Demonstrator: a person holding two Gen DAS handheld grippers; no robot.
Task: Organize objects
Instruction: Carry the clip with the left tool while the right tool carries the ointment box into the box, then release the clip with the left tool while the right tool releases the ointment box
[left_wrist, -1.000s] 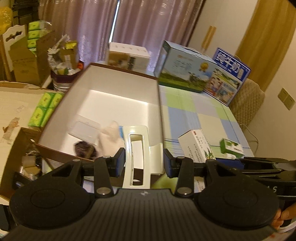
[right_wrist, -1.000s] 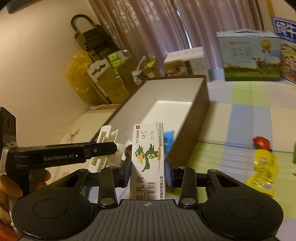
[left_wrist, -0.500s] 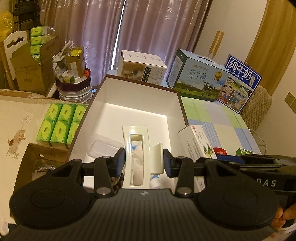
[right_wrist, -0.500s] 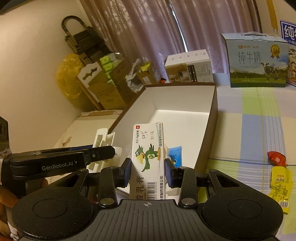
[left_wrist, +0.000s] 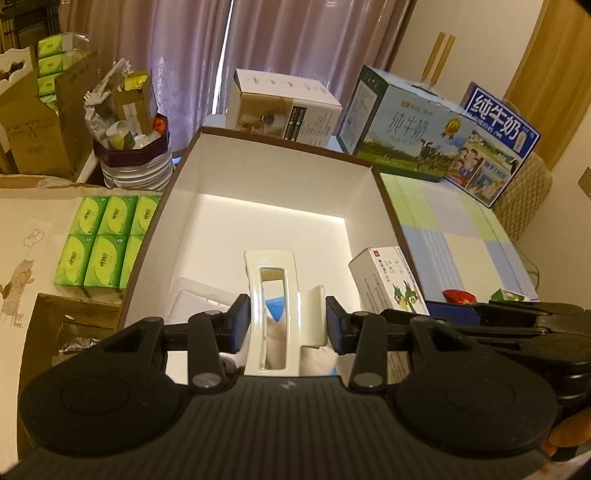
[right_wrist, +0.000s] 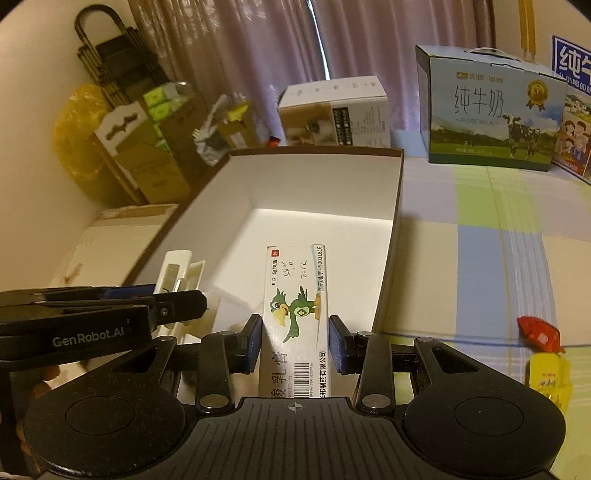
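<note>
White plastic clip (left_wrist: 275, 295) in the left tool (left_wrist: 283, 325), medicine carton (right_wrist: 295, 314) in the right tool (right_wrist: 295, 343), both over the box (right_wrist: 391, 229); next, lower and release.

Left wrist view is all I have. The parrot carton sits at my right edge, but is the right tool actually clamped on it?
Observer: Yes. The right tool has both pads on the long sides of the parrot carton, whose far end is over the open box.
Operator: Anything loose beside the red wrapper?
Observer: A yellow sachet lies right next to the red wrapper, on the camera side.
Operator: Does my left tool show there?
Observer: Side-on at the left: the left tool, with the white plastic piece sticking out past its tips.
</note>
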